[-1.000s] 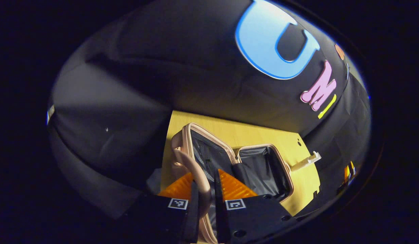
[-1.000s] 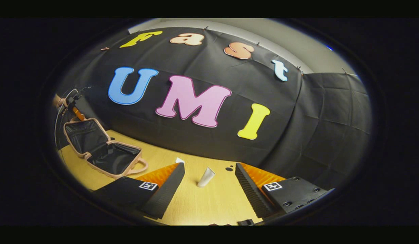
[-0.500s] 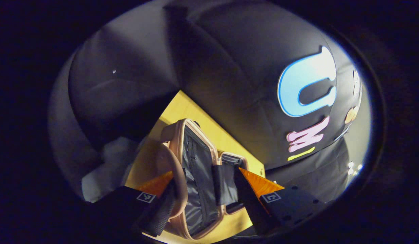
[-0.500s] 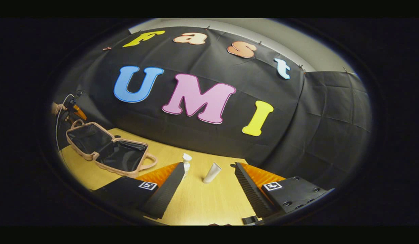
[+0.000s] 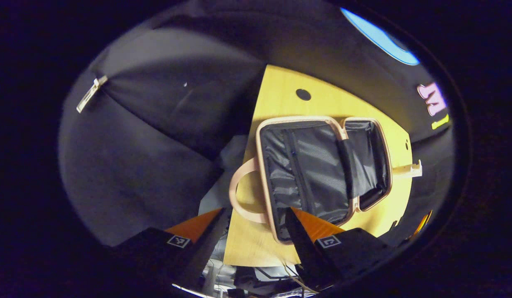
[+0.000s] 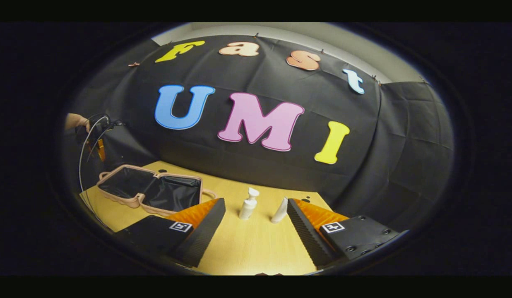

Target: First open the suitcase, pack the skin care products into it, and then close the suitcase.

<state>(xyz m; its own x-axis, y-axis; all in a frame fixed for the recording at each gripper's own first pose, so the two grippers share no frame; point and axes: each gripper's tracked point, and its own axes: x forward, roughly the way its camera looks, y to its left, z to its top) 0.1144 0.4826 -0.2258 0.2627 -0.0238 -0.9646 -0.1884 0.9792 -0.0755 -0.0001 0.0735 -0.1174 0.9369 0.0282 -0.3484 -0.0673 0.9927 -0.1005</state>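
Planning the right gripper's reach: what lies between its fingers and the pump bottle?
Only bare table before the pump bottle, in the right gripper view.

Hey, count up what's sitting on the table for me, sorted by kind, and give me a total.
Suitcase, lying open: 1
Pump bottle, standing upright: 1
Tube, standing upright: 1
Total: 3 things on the wooden table
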